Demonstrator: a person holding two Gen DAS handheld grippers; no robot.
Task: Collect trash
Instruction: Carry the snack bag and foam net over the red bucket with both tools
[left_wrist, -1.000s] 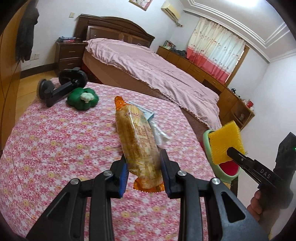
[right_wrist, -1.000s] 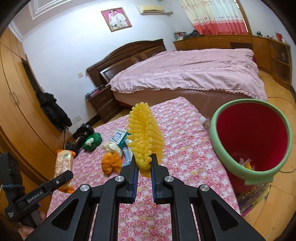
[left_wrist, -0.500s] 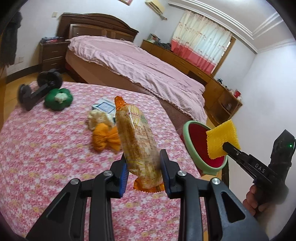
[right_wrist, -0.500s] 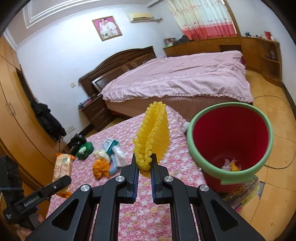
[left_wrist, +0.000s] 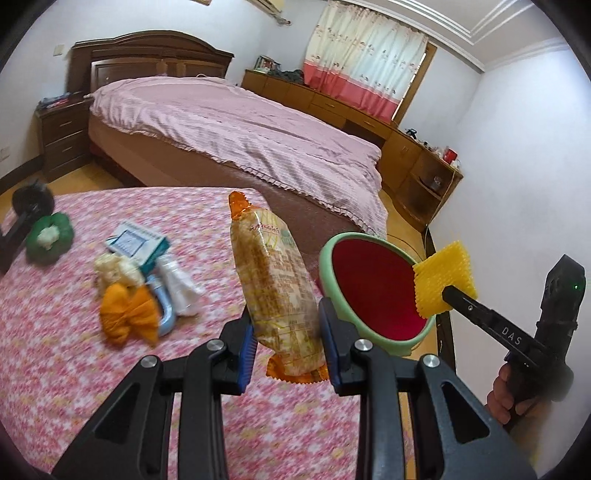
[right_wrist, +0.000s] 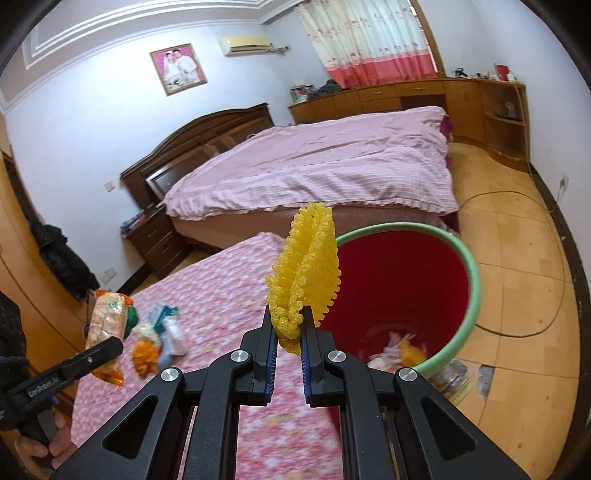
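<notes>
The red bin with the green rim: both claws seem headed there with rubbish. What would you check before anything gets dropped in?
1. Left gripper clamps the snack bag: ok.
2. Right gripper clamps the yellow foam net: ok.
3. Red bin open, with room inside: ok.
4. Foam net over the bin mouth: cannot tell; it appears at the rim.
5. Snack bag over the bin: not ok, it looks short of the rim, above the table.

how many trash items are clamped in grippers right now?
2. A snack packet is clamped in the left gripper; a yellow foam net is clamped in the right gripper, by the red bin.
</notes>
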